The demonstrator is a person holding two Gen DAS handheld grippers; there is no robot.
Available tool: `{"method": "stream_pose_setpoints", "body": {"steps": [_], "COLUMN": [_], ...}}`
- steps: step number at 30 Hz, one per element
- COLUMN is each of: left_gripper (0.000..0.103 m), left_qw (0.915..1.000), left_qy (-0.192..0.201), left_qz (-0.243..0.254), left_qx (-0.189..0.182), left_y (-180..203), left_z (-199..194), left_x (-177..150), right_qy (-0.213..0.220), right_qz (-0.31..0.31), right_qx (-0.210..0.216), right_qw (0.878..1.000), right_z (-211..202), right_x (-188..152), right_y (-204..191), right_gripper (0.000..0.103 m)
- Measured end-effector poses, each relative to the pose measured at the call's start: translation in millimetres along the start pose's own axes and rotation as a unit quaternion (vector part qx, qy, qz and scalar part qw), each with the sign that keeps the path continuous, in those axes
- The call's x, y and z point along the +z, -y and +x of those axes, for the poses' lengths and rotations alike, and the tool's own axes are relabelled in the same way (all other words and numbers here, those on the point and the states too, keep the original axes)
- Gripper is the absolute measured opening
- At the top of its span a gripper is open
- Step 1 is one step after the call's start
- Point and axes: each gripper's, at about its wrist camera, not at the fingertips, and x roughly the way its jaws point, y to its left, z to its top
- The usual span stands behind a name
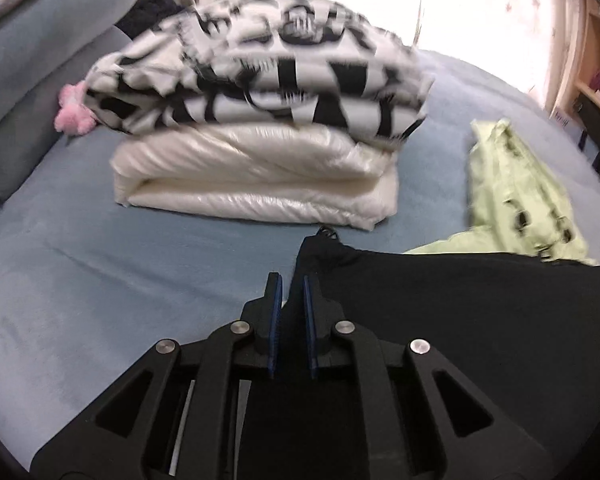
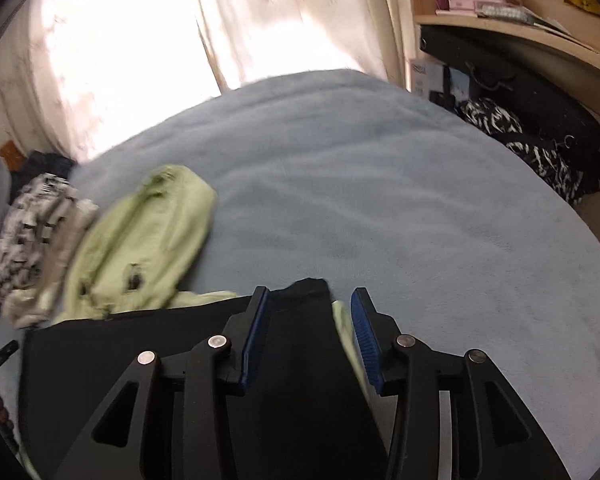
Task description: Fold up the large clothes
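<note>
A black garment [image 1: 480,312] is spread on the blue bed [image 1: 80,260], with a narrow end rising into my left gripper [image 1: 292,280], which is shut on it. In the right wrist view the same black garment [image 2: 140,340] runs up between the jaws of my right gripper [image 2: 312,292]. Those jaws stand apart: the cloth lies against the left pad, while the right pad [image 2: 364,332] is clear of it, with a strip of green cloth showing in the gap. A light green garment [image 1: 516,200] [image 2: 148,232] lies crumpled just beyond the black one.
A folded black-and-white patterned piece [image 1: 260,76] rests on a folded white puffy quilt [image 1: 252,180] at mid-bed. A pink fluffy thing [image 1: 72,116] lies to its left. Curtains [image 2: 140,40] hang behind the bed [image 2: 380,180]; a wooden shelf [image 2: 520,28] and dark bags [image 2: 520,92] stand at the right.
</note>
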Motion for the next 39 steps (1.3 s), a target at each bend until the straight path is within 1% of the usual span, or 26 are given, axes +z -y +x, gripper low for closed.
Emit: {"method": "stream_pose_setpoints", "body": {"steps": [2, 5, 8, 9, 10, 12, 13, 14, 16, 18, 19, 20, 21, 22, 23, 24, 25, 26, 27, 29, 30, 31, 34, 36, 37, 39], "left_gripper": [0.008, 0.008, 0.008, 0.008, 0.008, 0.008, 0.008, 0.008, 0.008, 0.008, 0.008, 0.008, 0.008, 0.008, 0.008, 0.008, 0.008, 0.008, 0.008, 0.008, 0.008, 0.008, 0.008, 0.008, 0.008, 0.008], "left_qw": [0.9999, 0.9992, 0.996, 0.9951, 0.9945, 0.9935, 0.9938, 0.9946, 0.996, 0.9974, 0.9977, 0.9977, 0.998, 0.9982, 0.998, 0.997, 0.9962, 0.9957, 0.9954, 0.9958, 0.9962, 0.9962, 0.9971, 0.9977, 0.9979, 0.9976], "left_qy": [0.006, 0.0, -0.013, -0.016, -0.019, -0.029, -0.036, -0.048, -0.042, -0.04, -0.044, -0.047, -0.049, -0.051, -0.053, -0.058, -0.062, -0.067, -0.072, -0.073, -0.072, -0.073, -0.066, -0.06, -0.057, -0.056], "left_qz": [0.009, 0.03, 0.054, 0.058, 0.063, 0.074, 0.075, 0.071, 0.06, 0.04, 0.028, 0.019, 0.003, -0.007, -0.016, -0.032, -0.042, -0.047, -0.048, -0.043, -0.039, -0.036, -0.019, -0.011, -0.007, 0.0], "left_qx": [-0.008, -0.027, -0.07, -0.078, -0.082, -0.081, -0.074, -0.058, -0.051, -0.045, -0.042, -0.044, -0.039, -0.03, -0.031, -0.039, -0.043, -0.045, -0.043, -0.033, -0.03, -0.031, -0.032, -0.03, -0.031, -0.041], "left_y": [5.9, 25.3, 62.8, 77.4, 87.9, 108.6, 114.6, 117.7, 115.5, 101.0, 90.4, 82.4, 69.3, 59.9, 52.8, 42.1, 35.7, 29.6, 25.0, 14.6, 12.8, 8.8, 11.6, 15.0, 16.6, 21.5], "left_z": [-21.5, -43.5, -58.9, -61.3, -63.7, -57.1, -53.2, -45.1, -41.6, -40.2, -39.1, -38.3, -38.7, -38.7, -40.0, -43.3, -46.5, -46.7, -52.8, -63.1, -73.9, -76.0, -102.9, -119.0, -127.6, -143.8], "left_x": [-5.2, -21.6, -53.3, -64.3, -75.2, -96.5, -105.0, -114.0, -121.5, -121.8, -120.4, -119.2, -118.7, -117.7, -117.9, -118.3, -118.4, -115.9, -115.8, -114.8, -117.0, -114.5, -121.6, -126.6, -129.5, -137.4], "right_qy": [-0.016, -0.049, -0.078, -0.083, -0.094, -0.115, -0.125, -0.126, -0.115, -0.103, -0.098, -0.096, -0.095, -0.098, -0.102, -0.108, -0.109, -0.107, -0.101, -0.092, -0.089, -0.087, -0.088, -0.089, -0.092, -0.097], "right_qz": [-0.012, -0.027, -0.045, -0.051, -0.063, -0.074, -0.08, -0.086, -0.096, -0.092, -0.08, -0.074, -0.061, -0.039, -0.011, 0.033, 0.066, 0.092, 0.103, 0.096, 0.091, 0.09, 0.079, 0.059, 0.048, 0.037], "right_qx": [0.014, 0.054, 0.102, 0.114, 0.128, 0.141, 0.13, 0.119, 0.113, 0.094, 0.076, 0.047, 0.01, 0.0, -0.003, -0.003, 0.01, 0.024, 0.015, -0.018, -0.016, -0.006, 0.02, 0.028, 0.035, 0.05], "right_qw": [1.0, 0.997, 0.991, 0.989, 0.985, 0.981, 0.98, 0.981, 0.982, 0.986, 0.989, 0.992, 0.994, 0.994, 0.995, 0.994, 0.992, 0.99, 0.989, 0.991, 0.992, 0.992, 0.993, 0.994, 0.994, 0.993], "right_z": [-14.2, -29.7, -35.0, -37.8, -40.9, -40.7, -36.6, -36.4, -40.7, -46.3, -51.4, -55.0, -59.4, -62.9, -67.8, -76.6, -83.2, -94.5, -106.2, -125.3, -134.6, -144.8, -176.9, -194.4, -202.1, -211.3], "right_x": [-12.7, -44.3, -78.4, -88.7, -103.7, -126.7, -140.2, -147.4, -157.3, -161.0, -162.1, -164.1, -167.3, -169.4, -172.3, -175.0, -175.8, -176.9, -177.4, -177.5, -178.1, -181.4, -193.5, -203.5, -210.6, -220.4], "right_y": [-9.7, -33.8, -77.4, -90.2, -107.9, -127.3, -136.5, -137.9, -132.2, -108.9, -87.7, -72.2, -47.8, -23.3, -2.5, 23.2, 41.2, 54.4, 62.4, 68.5, 67.5, 65.8, 54.5, 38.2, 22.2, 0.9], "right_gripper": [0.042, 0.042, 0.042, 0.042, 0.042, 0.042, 0.042, 0.042, 0.042, 0.042, 0.042, 0.042, 0.042, 0.042, 0.042, 0.042, 0.042, 0.042, 0.042, 0.042, 0.042, 0.042, 0.042, 0.042, 0.042, 0.042]}}
